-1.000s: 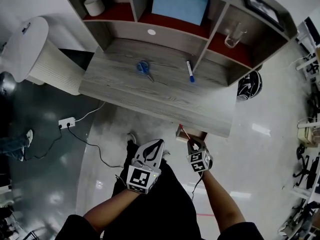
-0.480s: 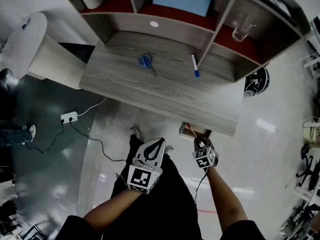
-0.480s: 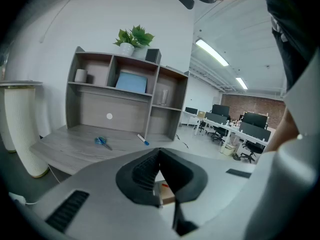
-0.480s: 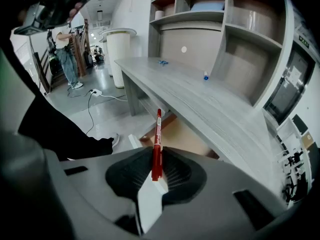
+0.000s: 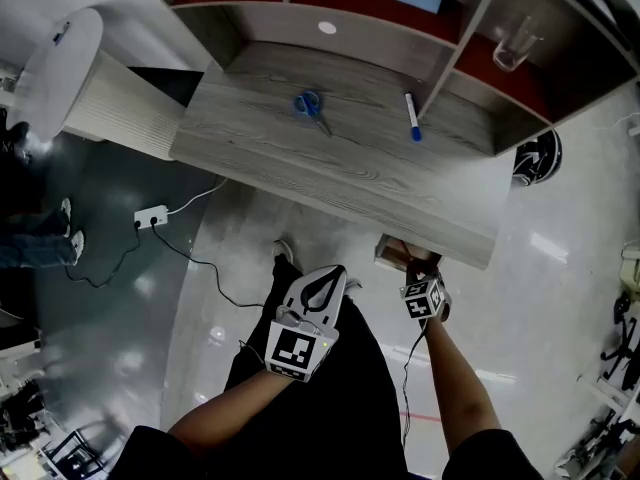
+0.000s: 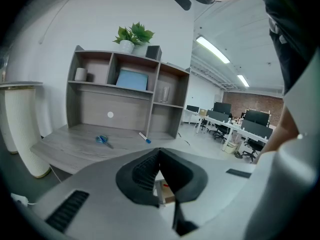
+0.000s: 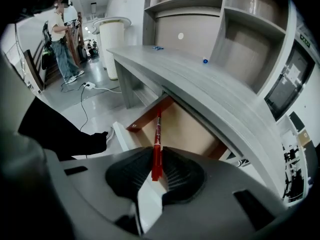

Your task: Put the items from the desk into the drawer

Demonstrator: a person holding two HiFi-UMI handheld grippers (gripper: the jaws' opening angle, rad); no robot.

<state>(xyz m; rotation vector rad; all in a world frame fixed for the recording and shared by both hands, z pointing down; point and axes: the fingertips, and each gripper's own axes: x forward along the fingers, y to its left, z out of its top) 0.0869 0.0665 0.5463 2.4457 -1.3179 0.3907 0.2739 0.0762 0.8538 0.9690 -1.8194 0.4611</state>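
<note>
My right gripper (image 7: 156, 166) is clamped on a red pen (image 7: 157, 139), gripped near its back end, so most of its length sticks out past the jaws. The pen's long axis runs straight ahead of me, and its tip reaches over the open drawer (image 7: 187, 129). That drawer lies just ahead of and below this gripper, pulled out from under the front edge of the worktop (image 5: 350, 183). As I judge it, the coming move needs only a short way forward and down before letting go, with the pen kept in line with the drawer's length. My left gripper (image 5: 322, 286) hangs off to the left of the drawer, farther from it, its jaw tips together on nothing. Scissors (image 5: 312, 106) and a blue marker (image 5: 411, 130) lie on the worktop, well ahead of both grippers.
</note>
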